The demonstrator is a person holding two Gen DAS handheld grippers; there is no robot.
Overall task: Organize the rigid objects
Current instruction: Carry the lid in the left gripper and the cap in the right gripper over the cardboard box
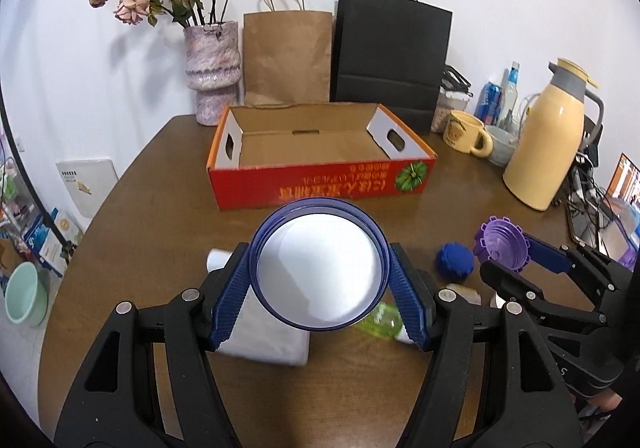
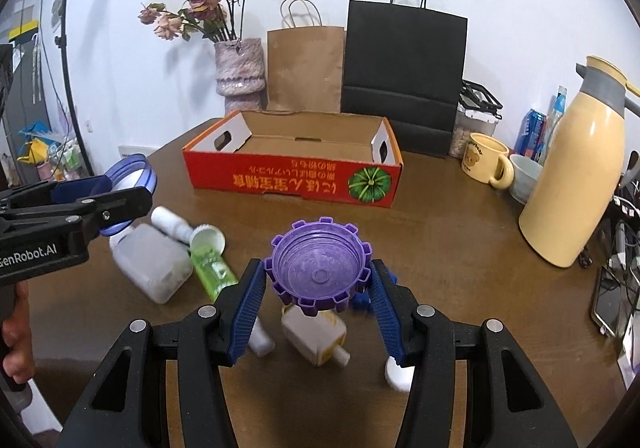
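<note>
So both grippers are loaded. The left gripper pinches a blue-rimmed lid by its edges, dead centre of its frame, and the right gripper grips a purple cap the same way, open side facing the camera. Both are held clear above the table, with the red box sitting empty in the upper middle of each view.

What worries me: those are round, hard rims held only at two points on ribbed pads. If either one twists on the way over, it could pop out and roll off the table. The grippers are also close side by side, so they might bump going for the same box.

Views differ a lot. The right wrist shows the leftover clutter below: a white bottle, a green tube and a yellowish bottle, plus a hand on the left handle at the lower left edge. The left wrist hides most of that behind the lid, but shows a blue cap on the table at right.
</note>
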